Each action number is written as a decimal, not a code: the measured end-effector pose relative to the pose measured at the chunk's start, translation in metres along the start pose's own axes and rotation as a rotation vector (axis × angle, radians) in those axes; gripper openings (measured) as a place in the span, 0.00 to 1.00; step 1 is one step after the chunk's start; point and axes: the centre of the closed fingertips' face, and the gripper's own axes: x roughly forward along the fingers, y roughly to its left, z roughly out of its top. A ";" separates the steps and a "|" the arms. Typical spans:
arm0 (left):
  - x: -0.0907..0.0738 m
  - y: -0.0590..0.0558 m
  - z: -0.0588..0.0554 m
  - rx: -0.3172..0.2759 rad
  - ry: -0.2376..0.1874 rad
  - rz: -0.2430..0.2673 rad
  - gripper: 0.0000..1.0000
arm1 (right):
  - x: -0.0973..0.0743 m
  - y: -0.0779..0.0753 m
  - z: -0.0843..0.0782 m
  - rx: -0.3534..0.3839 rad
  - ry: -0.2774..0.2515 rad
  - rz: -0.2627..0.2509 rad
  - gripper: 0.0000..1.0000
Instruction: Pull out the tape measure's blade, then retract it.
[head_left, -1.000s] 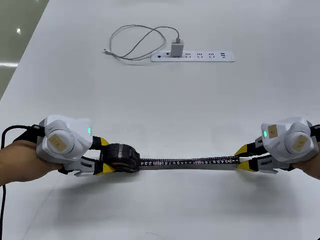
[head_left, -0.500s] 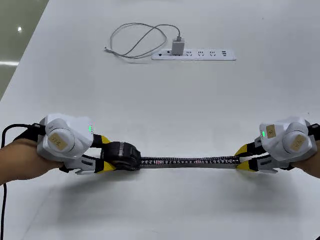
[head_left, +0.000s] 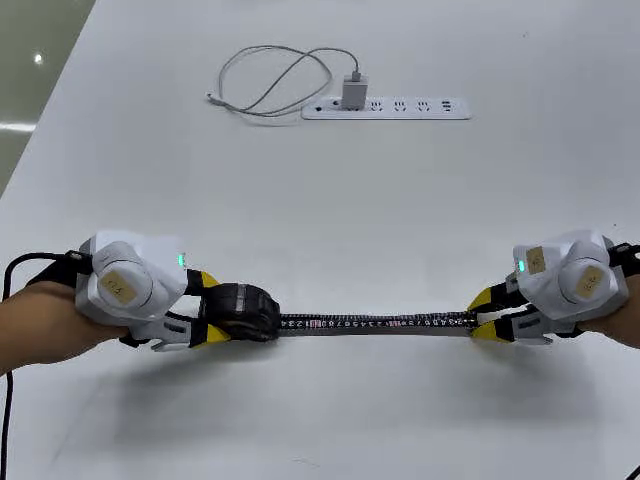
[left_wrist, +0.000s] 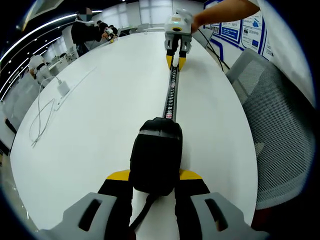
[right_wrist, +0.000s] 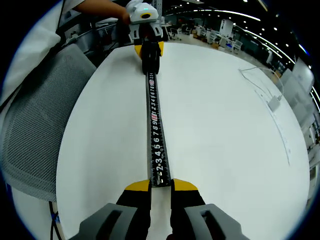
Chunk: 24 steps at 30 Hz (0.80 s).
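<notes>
At the near edge of the broad white worktop (head_left: 320, 210), my left gripper (head_left: 212, 308) has its yellow-tipped fingers (left_wrist: 119, 176) clamped on the two sides of the black, rounded tape measure case (head_left: 243, 312). The case sits upright between them with its mouth facing my other hand. A thin black strap trails back from the case between the fingers, seen in the left gripper view.

Well apart to the right, my right gripper (head_left: 483, 316) has its fingers closed on the free end of the dark metal blade with white and red numerals (head_left: 380, 322). The blade is drawn out in a nearly straight line from the case to those fingers, low over the worktop. In the right gripper view its numerals face up and run away toward the case. I cannot tell whether the blade touches the surface.

A grey mesh chair back (left_wrist: 280, 125) stands just off the worktop's near edge. Toward the far side of the worktop lies a long white power strip (head_left: 400, 108) with a white charger block (head_left: 355, 95) plugged into it. A thin grey cable (head_left: 265, 85) loops away to its left.
</notes>
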 end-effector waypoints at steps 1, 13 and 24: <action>0.000 0.000 0.000 -0.002 0.001 0.001 0.28 | 0.000 0.000 0.000 -0.001 0.002 0.001 0.11; 0.000 0.000 -0.001 -0.021 0.001 0.006 0.28 | -0.001 0.004 0.001 0.008 0.011 0.002 0.15; 0.002 0.000 0.005 -0.060 -0.011 0.007 0.40 | -0.004 0.002 0.008 0.045 -0.010 -0.010 0.21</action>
